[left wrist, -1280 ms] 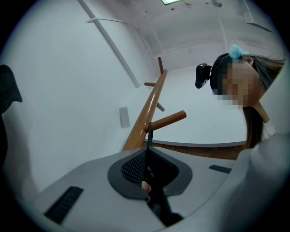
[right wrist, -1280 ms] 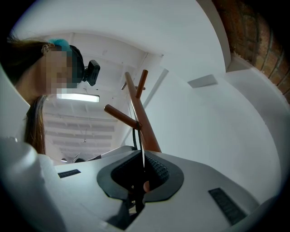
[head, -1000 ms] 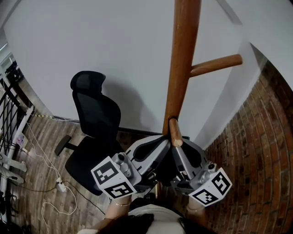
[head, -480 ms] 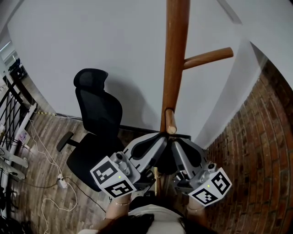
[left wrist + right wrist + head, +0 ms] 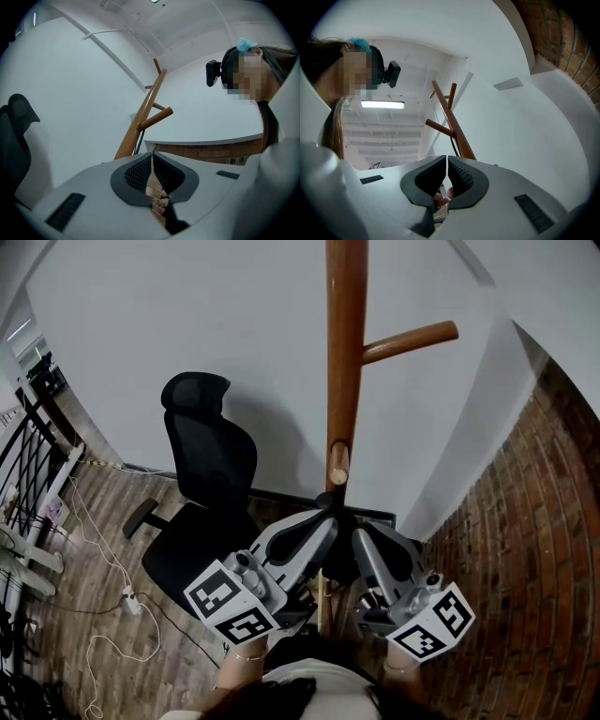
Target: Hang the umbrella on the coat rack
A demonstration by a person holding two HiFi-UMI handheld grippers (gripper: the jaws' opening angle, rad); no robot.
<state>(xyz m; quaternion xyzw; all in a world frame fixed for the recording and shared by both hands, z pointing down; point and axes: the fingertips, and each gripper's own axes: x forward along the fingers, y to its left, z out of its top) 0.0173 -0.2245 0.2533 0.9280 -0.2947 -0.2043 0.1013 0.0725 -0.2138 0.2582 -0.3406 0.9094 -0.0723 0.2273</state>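
Our left tongs (image 5: 151,158) and right tongs (image 5: 448,165) are both pressed together with nothing between them. They sit side by side at the lower centre of the head view, just under the rack (image 5: 345,352). Of the umbrella (image 5: 139,139) we see only a dark loop hanging from the lower peg (image 5: 337,463), and a black chair (image 5: 211,484) stands left of the rack.

A black office chair (image 5: 211,470) stands on the wood plank floor (image 5: 98,521) at the left before a white wall (image 5: 187,315), with white cables (image 5: 129,599) trailing nearer left and a brick wall (image 5: 525,540) at the right.
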